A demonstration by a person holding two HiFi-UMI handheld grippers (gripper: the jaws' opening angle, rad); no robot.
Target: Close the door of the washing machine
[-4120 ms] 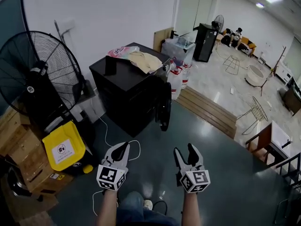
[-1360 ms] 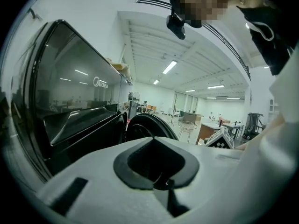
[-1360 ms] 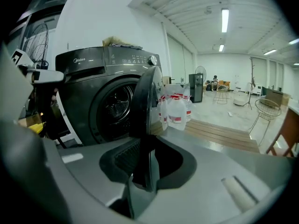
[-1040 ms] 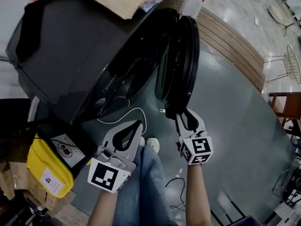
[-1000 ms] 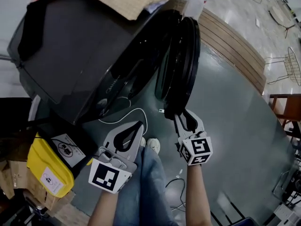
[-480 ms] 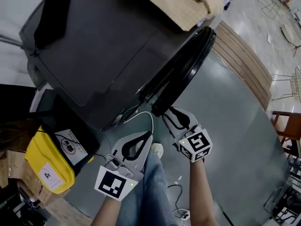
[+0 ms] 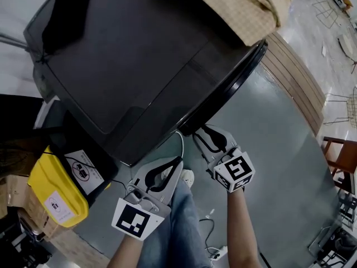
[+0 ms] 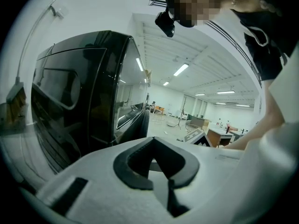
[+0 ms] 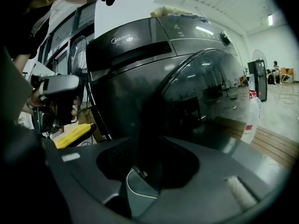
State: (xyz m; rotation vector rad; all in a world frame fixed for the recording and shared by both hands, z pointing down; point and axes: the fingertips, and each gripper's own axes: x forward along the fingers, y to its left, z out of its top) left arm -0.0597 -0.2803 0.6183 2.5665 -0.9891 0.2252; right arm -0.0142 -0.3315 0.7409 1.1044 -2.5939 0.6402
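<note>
The black front-loading washing machine fills the upper head view. Its round door lies almost flat against the front, with a thin gap along the rim. My right gripper is at the door's lower edge, shut on the rim, which shows as a dark bar between its jaws. The glossy door bulges just ahead in the right gripper view. My left gripper hangs lower left of it, shut and holding nothing, apart from the machine.
A beige cloth lies on the machine's top. A yellow bin and cardboard boxes stand at the left. A white cable trails on the floor by my shoe. A wooden step runs at the right.
The door has swung from standing wide open to nearly against the machine's front. My right gripper went with it, gripping its rim. The left gripper shifted slightly.
</note>
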